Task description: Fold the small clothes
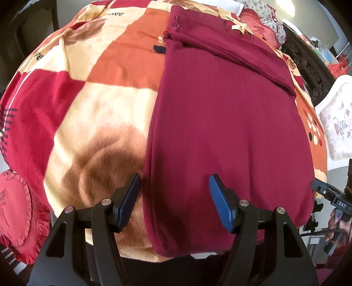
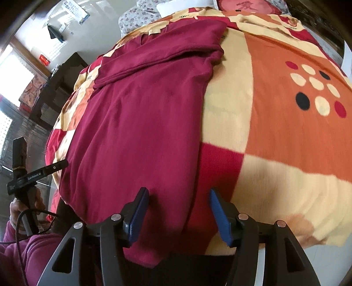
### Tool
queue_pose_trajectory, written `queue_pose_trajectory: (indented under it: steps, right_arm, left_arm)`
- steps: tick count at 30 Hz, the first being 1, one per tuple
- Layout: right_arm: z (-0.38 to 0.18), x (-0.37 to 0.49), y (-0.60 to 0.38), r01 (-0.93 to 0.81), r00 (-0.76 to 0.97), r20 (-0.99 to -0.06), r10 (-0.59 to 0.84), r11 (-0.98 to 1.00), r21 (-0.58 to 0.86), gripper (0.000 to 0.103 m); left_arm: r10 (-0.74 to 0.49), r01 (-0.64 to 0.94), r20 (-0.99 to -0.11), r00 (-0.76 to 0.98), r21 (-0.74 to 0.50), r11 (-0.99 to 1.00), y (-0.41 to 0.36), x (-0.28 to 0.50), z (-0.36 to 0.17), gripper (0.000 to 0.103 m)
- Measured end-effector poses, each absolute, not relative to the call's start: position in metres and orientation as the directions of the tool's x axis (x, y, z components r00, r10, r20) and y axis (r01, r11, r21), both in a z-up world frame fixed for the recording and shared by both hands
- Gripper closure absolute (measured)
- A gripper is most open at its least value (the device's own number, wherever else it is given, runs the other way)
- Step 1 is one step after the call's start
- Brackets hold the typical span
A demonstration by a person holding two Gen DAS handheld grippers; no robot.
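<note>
A maroon garment (image 1: 224, 123) lies flat and lengthwise on a checked blanket (image 1: 92, 105), with a sleeve folded across its far end. My left gripper (image 1: 173, 187) is open and empty above the garment's near left edge. In the right wrist view the same garment (image 2: 140, 123) lies left of centre on the blanket (image 2: 275, 132). My right gripper (image 2: 178, 202) is open and empty above the garment's near right edge. The garment's near hem hangs over the bed's front edge under both grippers.
A red frilled cushion (image 1: 15, 206) lies at the bed's near left corner. Pillows (image 2: 140, 15) sit at the bed's far end. The other gripper's handle (image 2: 24, 176) and the person's hand show at the left. Dark furniture (image 1: 308, 66) stands beside the bed.
</note>
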State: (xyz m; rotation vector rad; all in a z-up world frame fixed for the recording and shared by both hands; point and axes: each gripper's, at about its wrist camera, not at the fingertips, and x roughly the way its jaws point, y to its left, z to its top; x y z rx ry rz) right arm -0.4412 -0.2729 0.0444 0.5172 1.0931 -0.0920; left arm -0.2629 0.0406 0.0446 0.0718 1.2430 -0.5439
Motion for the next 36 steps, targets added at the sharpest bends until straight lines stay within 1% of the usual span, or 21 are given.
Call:
queue_pose_trajectory:
  steps: [4, 10, 15, 20, 26, 29, 30, 31, 32, 34, 35, 36]
  right_arm:
    - [0.041, -0.450, -0.270, 0.336, 0.465, -0.865, 0.188, 0.866, 0.369, 0.043]
    - [0.037, -0.461, -0.267, 0.342, 0.461, -0.864, 0.204, 0.857, 0.385, 0.041]
    - [0.033, -0.467, -0.263, 0.338, 0.454, -0.862, 0.226, 0.852, 0.401, 0.041]
    - [0.025, -0.473, -0.257, 0.333, 0.440, -0.855, 0.275, 0.834, 0.440, 0.041]
    - [0.015, -0.476, -0.247, 0.309, 0.423, -0.840, 0.339, 0.818, 0.485, 0.041]
    - [0.009, -0.475, -0.245, 0.298, 0.437, -0.808, 0.395, 0.784, 0.545, 0.041]
    - [0.008, -0.475, -0.243, 0.293, 0.441, -0.797, 0.413, 0.773, 0.563, 0.042]
    - [0.008, -0.476, -0.243, 0.289, 0.442, -0.795, 0.416, 0.773, 0.565, 0.048]
    - [0.008, -0.476, -0.241, 0.282, 0.447, -0.793, 0.413, 0.776, 0.563, 0.052]
    - [0.016, -0.476, -0.238, 0.261, 0.469, -0.789, 0.396, 0.792, 0.552, 0.067]
    - [0.019, -0.475, -0.236, 0.244, 0.474, -0.786, 0.396, 0.799, 0.549, 0.070]
    - [0.022, -0.474, -0.233, 0.225, 0.477, -0.785, 0.396, 0.808, 0.544, 0.076]
  left_arm:
    - [-0.361, 0.424, -0.912, 0.194, -0.253, 0.869, 0.048, -0.269, 0.044, 0.038]
    - [-0.400, 0.405, -0.905, 0.144, -0.315, 0.858, 0.063, -0.274, 0.040, 0.038]
    - [-0.407, 0.397, -0.908, 0.100, -0.339, 0.853, 0.069, -0.279, 0.035, 0.038]
    - [-0.433, 0.392, -0.898, 0.079, -0.371, 0.842, 0.071, -0.279, 0.033, 0.038]
    - [-0.424, 0.409, -0.902, 0.075, -0.360, 0.838, 0.066, -0.277, 0.031, 0.038]
    - [-0.422, 0.414, -0.904, 0.076, -0.356, 0.838, 0.061, -0.277, 0.030, 0.038]
    - [-0.421, 0.415, -0.904, 0.076, -0.355, 0.838, 0.060, -0.277, 0.030, 0.038]
    - [-0.422, 0.415, -0.904, 0.077, -0.355, 0.838, 0.060, -0.277, 0.029, 0.038]
    - [-0.422, 0.414, -0.903, 0.077, -0.356, 0.838, 0.060, -0.277, 0.029, 0.038]
    - [-0.423, 0.413, -0.903, 0.077, -0.357, 0.838, 0.058, -0.277, 0.029, 0.038]
    - [-0.424, 0.413, -0.902, 0.076, -0.359, 0.837, 0.058, -0.277, 0.028, 0.038]
    - [-0.425, 0.413, -0.902, 0.076, -0.359, 0.837, 0.058, -0.277, 0.028, 0.038]
